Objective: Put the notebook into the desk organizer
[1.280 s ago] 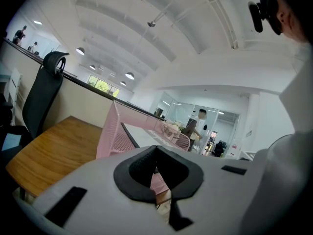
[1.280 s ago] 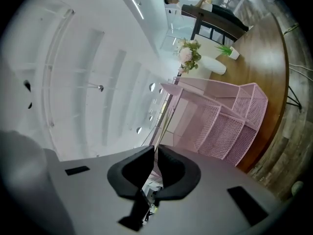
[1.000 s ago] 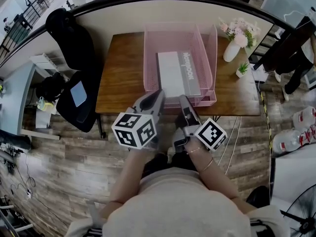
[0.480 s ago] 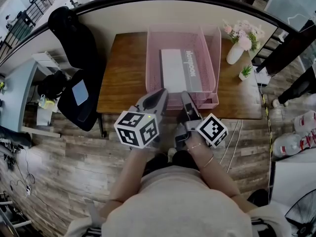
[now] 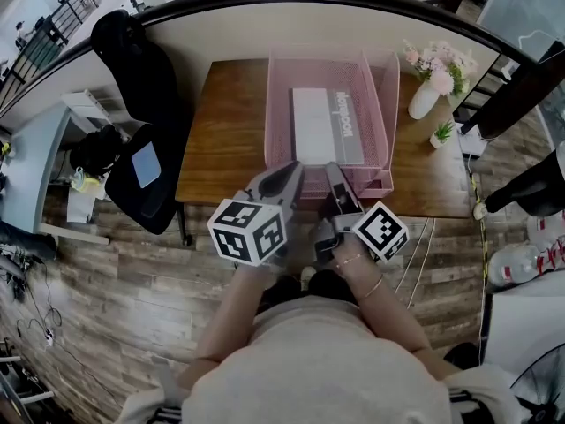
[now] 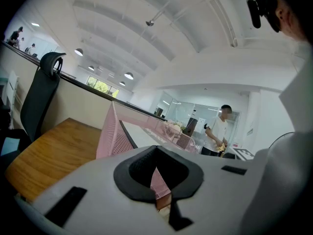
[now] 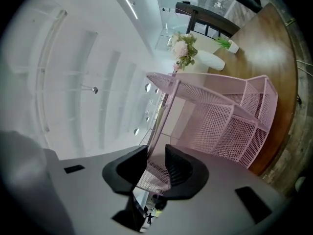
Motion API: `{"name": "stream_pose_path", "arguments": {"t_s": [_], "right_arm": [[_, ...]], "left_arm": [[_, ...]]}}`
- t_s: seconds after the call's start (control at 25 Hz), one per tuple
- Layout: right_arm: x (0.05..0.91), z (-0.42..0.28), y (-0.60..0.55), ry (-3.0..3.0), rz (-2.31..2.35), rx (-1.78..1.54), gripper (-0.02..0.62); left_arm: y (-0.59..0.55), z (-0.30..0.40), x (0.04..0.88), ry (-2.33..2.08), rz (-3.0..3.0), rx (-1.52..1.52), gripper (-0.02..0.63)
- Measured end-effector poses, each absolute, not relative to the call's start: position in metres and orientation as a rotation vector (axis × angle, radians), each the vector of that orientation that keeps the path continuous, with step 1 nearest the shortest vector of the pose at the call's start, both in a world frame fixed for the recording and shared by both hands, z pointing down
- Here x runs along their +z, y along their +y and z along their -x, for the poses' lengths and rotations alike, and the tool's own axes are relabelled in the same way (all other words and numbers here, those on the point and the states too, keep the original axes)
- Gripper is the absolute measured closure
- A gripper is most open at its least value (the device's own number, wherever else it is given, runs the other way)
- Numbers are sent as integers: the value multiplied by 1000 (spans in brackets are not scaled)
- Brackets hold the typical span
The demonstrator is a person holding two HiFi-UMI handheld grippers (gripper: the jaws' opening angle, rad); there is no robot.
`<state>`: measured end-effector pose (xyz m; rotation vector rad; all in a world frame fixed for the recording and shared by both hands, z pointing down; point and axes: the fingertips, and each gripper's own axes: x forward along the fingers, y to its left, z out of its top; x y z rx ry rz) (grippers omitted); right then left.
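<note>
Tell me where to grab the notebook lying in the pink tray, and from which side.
Take its near short edge, coming in from the low front. The notebook lies flat on the tray floor, and the desk organizer has tall mesh walls left, right and behind. That end is likely the only one open to a top-and-bottom pinch.

The organizer (image 5: 378, 104) is pink wire mesh. In it the notebook (image 5: 316, 126) is white, with a grey band bearing white lettering. The table (image 5: 225, 122) is warm brown wood, and the floor (image 5: 124, 281) is grey-brown planks. The chair (image 5: 132, 69) is black. A white vase (image 5: 424, 100) holds pink and white flowers (image 5: 437, 63), beside a green plant (image 5: 441, 131). The left gripper (image 5: 286, 175) and right gripper (image 5: 335, 175) are grey with black-lined fingers (image 7: 178, 170). Their cubes (image 5: 247, 230) are white with black square markers.
</note>
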<state>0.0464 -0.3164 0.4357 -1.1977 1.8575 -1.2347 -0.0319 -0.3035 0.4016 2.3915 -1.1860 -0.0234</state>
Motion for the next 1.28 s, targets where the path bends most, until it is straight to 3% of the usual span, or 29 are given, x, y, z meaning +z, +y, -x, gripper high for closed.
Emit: {"name": "stream_pose_path", "arguments": {"t_s": [0.56,1.28], "right_arm": [[426,-55,-303,1927,1253,-1167,483],[394,-58,-280,2461,1414,-682,496]], "left_arm": [[-296,27,399,-1160,-2412,-30,604],[-279,13,395,-1087,-2527,-7,595]]}}
